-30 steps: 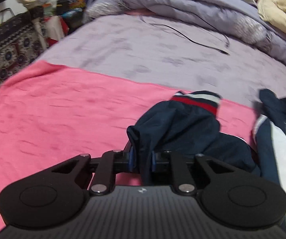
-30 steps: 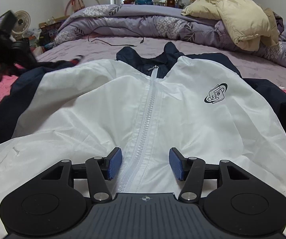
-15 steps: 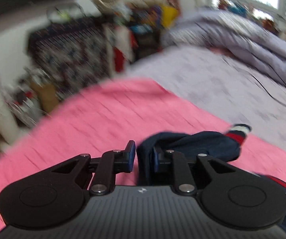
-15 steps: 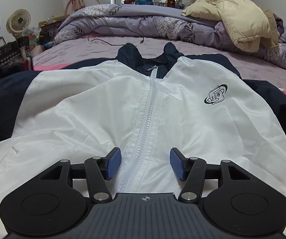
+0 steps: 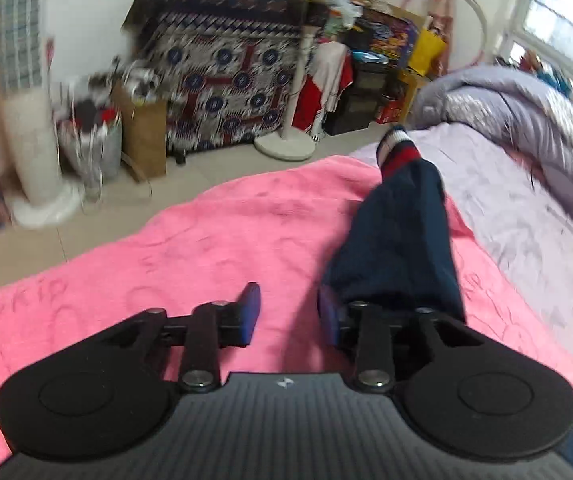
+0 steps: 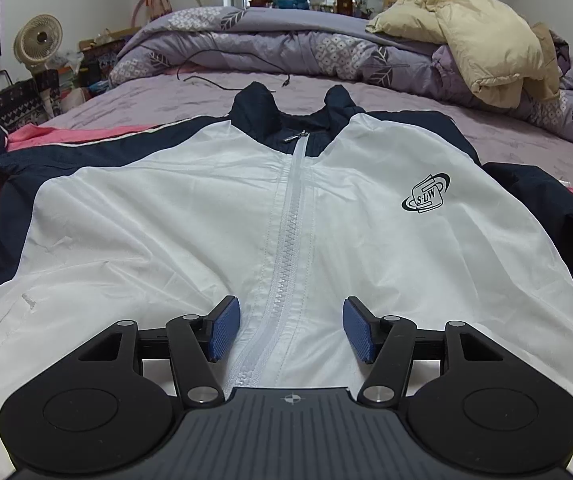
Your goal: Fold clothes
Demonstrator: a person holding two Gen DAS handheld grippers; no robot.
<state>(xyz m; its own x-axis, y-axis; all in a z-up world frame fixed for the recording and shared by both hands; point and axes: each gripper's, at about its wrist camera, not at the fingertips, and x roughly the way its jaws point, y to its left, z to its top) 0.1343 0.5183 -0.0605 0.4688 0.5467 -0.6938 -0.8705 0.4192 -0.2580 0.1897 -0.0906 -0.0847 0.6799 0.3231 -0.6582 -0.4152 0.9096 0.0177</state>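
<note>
White-and-navy zipped jacket [image 6: 190,216] flat, face-up on bed, navy sleeve [image 5: 398,240] outstretched.

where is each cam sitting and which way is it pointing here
Left wrist: rides on the left gripper, aimed down over the pink blanket toward the floor fan; its jaws have just been opening, with the navy sleeve lying past the right finger, not between them.
Right wrist: rides on the right gripper, aimed up the bed along the jacket zipper toward the window; jaws open, empty.
Shared: the jacket's sleeve, pink blanket, purple duvet, fan.
</note>
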